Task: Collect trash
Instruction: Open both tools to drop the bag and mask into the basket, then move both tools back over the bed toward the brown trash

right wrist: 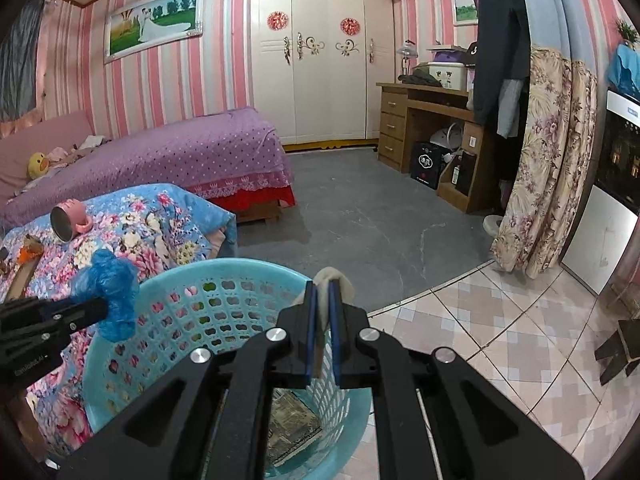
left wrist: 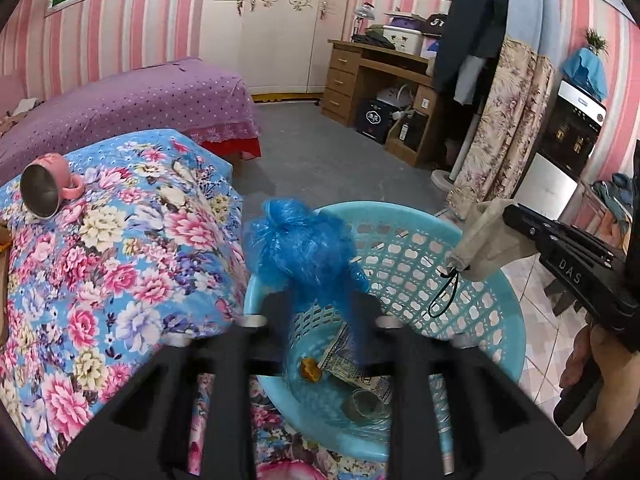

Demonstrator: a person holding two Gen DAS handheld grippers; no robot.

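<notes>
A light blue plastic basket (left wrist: 420, 240) (right wrist: 192, 280) stands beside the floral-covered table. It holds a printed packet (left wrist: 344, 364), a small orange-brown scrap (left wrist: 310, 368) and a clear cup (left wrist: 366, 404). My left gripper (left wrist: 320, 304) is shut on a crumpled blue plastic bag (left wrist: 300, 244), held over the basket's near-left rim; it also shows in the right wrist view (right wrist: 110, 296). My right gripper (right wrist: 323, 296) is shut on a beige cloth pouch (right wrist: 334, 280) over the basket's right rim. In the left wrist view the pouch (left wrist: 486, 240) hangs with a black cord.
A pink mug (left wrist: 50, 184) lies on its side on the floral tablecloth (left wrist: 132, 240). A purple bed (right wrist: 180, 156), white wardrobe (right wrist: 320, 60), wooden desk (right wrist: 428, 128) and floral curtain (right wrist: 548, 160) stand around grey floor. Tiled floor (right wrist: 500, 332) lies to the right.
</notes>
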